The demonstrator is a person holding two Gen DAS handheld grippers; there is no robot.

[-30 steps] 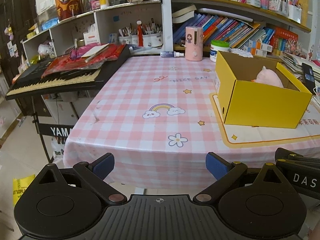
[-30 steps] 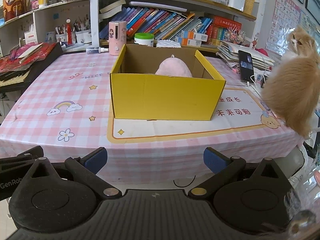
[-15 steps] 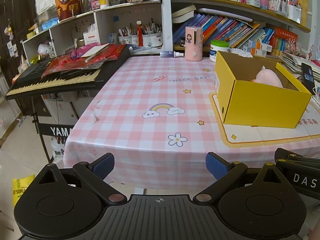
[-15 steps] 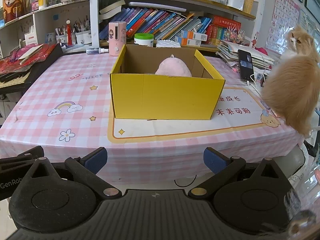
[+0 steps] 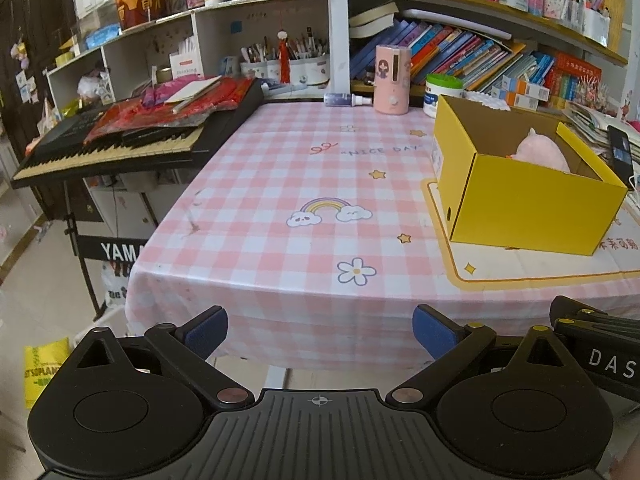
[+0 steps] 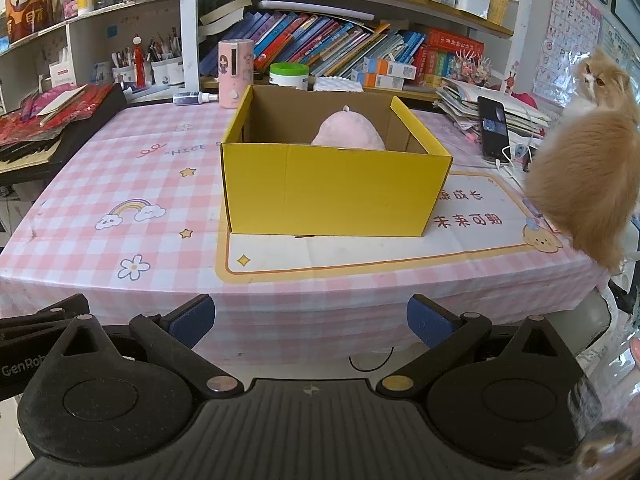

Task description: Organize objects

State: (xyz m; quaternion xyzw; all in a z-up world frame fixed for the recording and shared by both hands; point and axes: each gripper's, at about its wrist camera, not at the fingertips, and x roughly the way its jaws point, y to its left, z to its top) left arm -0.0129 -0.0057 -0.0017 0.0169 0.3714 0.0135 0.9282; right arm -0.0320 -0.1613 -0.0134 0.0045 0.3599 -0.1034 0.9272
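Two grippers are waiting off the near edge of the table, both with fingers wide apart and holding nothing. The yellow box [image 6: 336,188] is sitting straight ahead of the right gripper [image 6: 311,314], with a pink plush toy [image 6: 347,133] inside. It is lying off to the right of the left gripper [image 5: 320,326], so the right one is nearer.
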